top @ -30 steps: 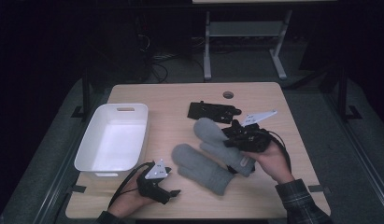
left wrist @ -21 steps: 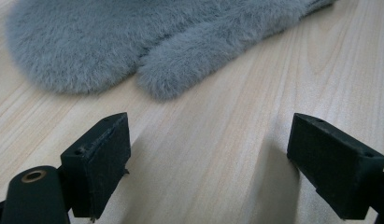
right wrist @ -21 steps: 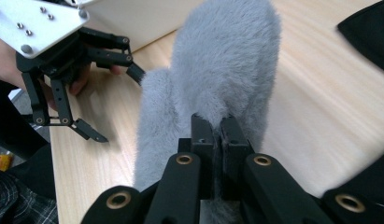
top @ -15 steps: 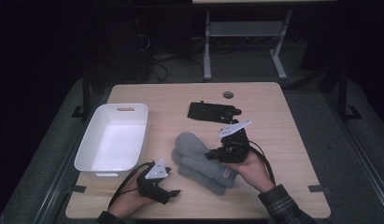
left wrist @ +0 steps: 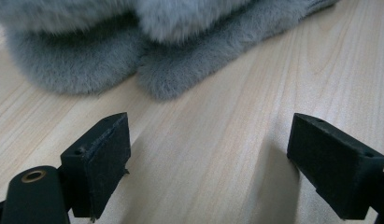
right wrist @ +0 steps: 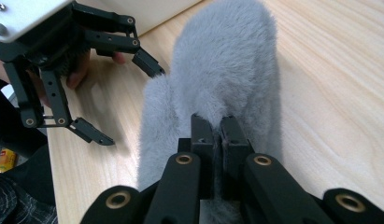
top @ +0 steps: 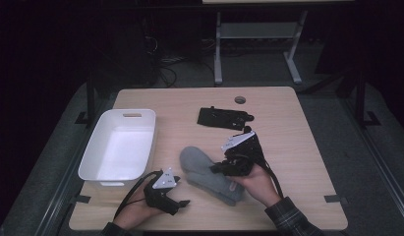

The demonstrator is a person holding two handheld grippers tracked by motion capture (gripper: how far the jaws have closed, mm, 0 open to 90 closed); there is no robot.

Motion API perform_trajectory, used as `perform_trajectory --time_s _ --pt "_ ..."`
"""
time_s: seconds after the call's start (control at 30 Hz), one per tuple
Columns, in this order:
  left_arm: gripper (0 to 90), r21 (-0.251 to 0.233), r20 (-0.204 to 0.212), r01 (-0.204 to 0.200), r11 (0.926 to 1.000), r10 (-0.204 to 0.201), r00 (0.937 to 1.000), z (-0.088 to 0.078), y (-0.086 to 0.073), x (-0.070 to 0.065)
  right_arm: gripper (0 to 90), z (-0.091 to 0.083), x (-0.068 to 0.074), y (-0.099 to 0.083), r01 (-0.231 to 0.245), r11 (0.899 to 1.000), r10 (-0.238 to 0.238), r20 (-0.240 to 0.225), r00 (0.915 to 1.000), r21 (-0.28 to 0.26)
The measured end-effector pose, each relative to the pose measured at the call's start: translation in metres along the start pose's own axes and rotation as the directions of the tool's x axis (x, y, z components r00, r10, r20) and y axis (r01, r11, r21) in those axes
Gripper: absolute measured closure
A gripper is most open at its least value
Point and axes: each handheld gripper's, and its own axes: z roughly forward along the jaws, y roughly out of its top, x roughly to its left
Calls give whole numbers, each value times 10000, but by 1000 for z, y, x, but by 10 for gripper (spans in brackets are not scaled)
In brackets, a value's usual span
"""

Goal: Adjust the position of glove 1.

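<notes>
**Upper mitten laid over the lower one**

A second ago the right gripper (top: 224,166) held one grey mitten (top: 209,169) up and off to the right of the other, the two lying apart with only their near ends meeting. Half a second ago it was carrying that mitten leftwards. Now the top mitten lies along the lower one, so the high view reads them almost as a single grey shape on the table (top: 298,147), just right of the white bin (top: 118,147) and in front of the black holder (top: 224,117). I take this as the stacking or pairing step nearly finished; what seems left is letting go, or moving the pair on.

The right gripper's jaws are pinched tight on the fur at the cuff end of the top mitten (right wrist: 227,70) (the right gripper view shows them nearly touching, with pile bunched between them). The left gripper (top: 182,202) has not moved: it rests low on the table at the near left, jaws wide apart and empty, with the mittens' rounded edges (left wrist: 133,60) just ahead of it and not touched.

The pair's long axis runs diagonally in the high view, from upper left to lower right. The rounded fingertip end points towards the bin, and the cuff end lies towards the person's right hand (top: 256,182).
</notes>
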Motion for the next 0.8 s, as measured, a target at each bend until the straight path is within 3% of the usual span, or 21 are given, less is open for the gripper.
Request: perform_trajectory --time_s 0.13,0.17,0.2,0.27,0.37,0.5,0.6,0.7,0.73,0.77,0.8 --pt "125 16 -31 5 10000 -5 10000 0 0 0 843 6 -1 -2 36 9997 -36 19 10000 241" --pt "125 20 -32 -7 10000 7 10000 0 0 0 815 7 -3 -3 52 9997 -52 -18 10000 231" --pt "125 21 -32 -9 10000 10 10000 0 0 0 716 7 -3 -3 60 9998 -59 -58 10000 212" --pt "126 -45 -14 67 10000 -67 10000 0 0 0 644 3 -3 -1 84 10000 -84 -135 9999 0" --pt "125 -50 -9 64 10000 -64 10000 0 0 0 597 -3 -2 1 238 9996 -240 -155 9996 -131" --pt "125 99 -31 46 9999 -46 10000 0 2 0 658 -20 -7 1 482 9976 -487 -92 9988 -497" --pt "164 292 -161 156 9995 -151 9998 0 5 -1 775 -38 -17 -4 550 9968 -542 162 9984 -579" --pt "341 376 -350 457 9982 -444 9984 -4 7 1 857 -50 -24 -13 669 9964 -644 477 9968 -528" --pt "430 406 -214 776 9962 -768 9968 -8 9 2 879 -53 -27 -17 646 9967 -617 584 9964 -486" --pt "499 406 -214 776 9962 -768 9968 -8 9 2 896 -55 -30 -21 589 9975 -561 680 9961 -394" --pt "499 427 -195 914 9949 -906 9957 -9 10 3 896 -55 -30 -21 589 9975 -561 680 9961 -394"
